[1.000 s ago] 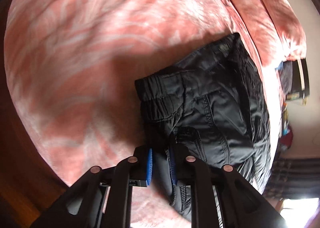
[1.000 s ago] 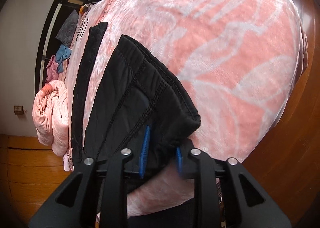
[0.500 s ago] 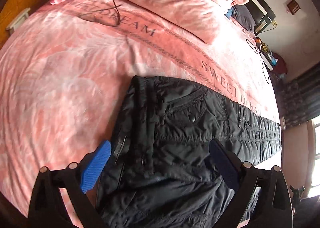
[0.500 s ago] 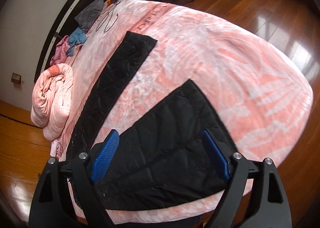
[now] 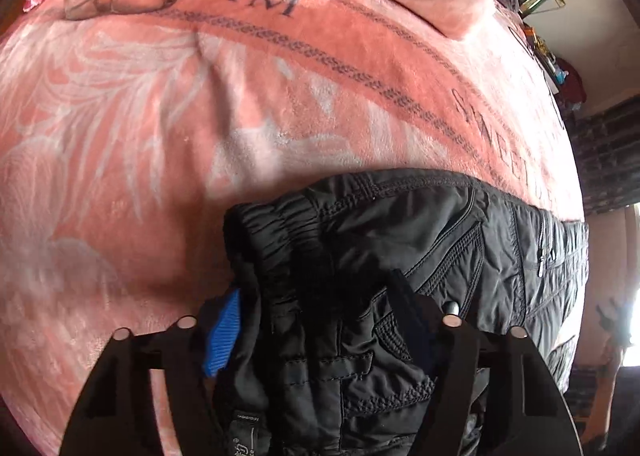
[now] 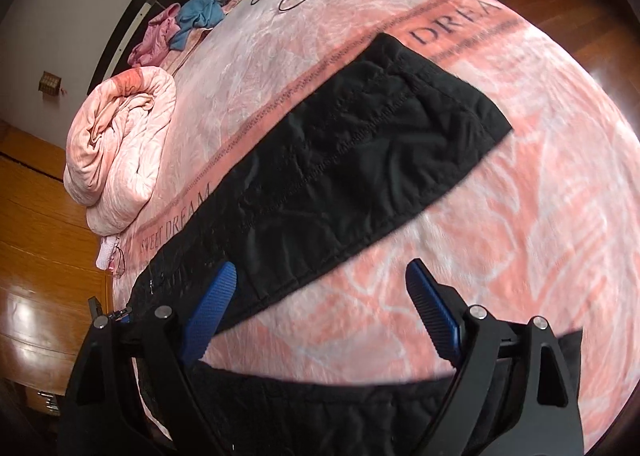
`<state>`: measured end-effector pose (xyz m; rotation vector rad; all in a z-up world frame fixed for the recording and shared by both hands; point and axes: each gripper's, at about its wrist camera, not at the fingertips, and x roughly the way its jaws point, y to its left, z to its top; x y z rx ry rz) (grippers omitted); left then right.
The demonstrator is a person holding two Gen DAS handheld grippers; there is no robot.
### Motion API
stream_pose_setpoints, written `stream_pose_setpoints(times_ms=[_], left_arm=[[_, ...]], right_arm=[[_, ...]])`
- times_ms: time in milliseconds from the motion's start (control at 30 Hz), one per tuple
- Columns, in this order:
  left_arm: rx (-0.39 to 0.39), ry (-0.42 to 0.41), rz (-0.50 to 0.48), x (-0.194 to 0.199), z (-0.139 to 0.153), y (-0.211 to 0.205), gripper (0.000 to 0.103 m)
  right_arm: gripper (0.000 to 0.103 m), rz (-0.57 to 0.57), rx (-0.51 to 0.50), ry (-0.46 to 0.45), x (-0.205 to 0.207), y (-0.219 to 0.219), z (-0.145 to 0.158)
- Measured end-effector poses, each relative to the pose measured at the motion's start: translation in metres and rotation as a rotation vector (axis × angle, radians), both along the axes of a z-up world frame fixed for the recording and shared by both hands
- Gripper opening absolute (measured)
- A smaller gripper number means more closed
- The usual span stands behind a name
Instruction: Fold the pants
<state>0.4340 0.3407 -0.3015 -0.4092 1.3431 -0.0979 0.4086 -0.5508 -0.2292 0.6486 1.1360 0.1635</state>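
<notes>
Since half a second ago your left gripper (image 5: 320, 332) has gone from spread wide to pinching the bunched waistband of the black pants (image 5: 420, 256). Your right gripper (image 6: 320, 316) stays spread, holding nothing, above the pant leg (image 6: 360, 160) lying flat on the pink blanket (image 6: 500, 236).

Black tongs (image 6: 320, 316) (silver screws) with blue ribbed pads (image 6: 210, 312).
</notes>
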Motion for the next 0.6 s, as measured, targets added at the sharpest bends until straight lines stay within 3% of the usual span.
stream_pose_setpoints(times_ms=[167,233,400,600], left_arm=[[-0.024,0.003,0.033,-0.001,-0.002,0.012,0.047],[-0.023,-0.007,0.051,0.000,-0.002,0.016,0.044],[-0.010,-0.025,0.085,-0.003,-0.003,0.016,0.042],[-0.004,-0.041,0.119,-0.007,-0.002,0.016,0.043]], right_arm=[[0.090,-0.004,-0.019,-0.008,0.088,-0.032,-0.001],[0.090,-0.021,-0.023,0.003,0.123,-0.047,-0.008],[0.090,-0.002,-0.131,0.067,0.192,-0.064,-0.045],[0.090,0.043,-0.194,0.103,0.238,-0.068,-0.083]])
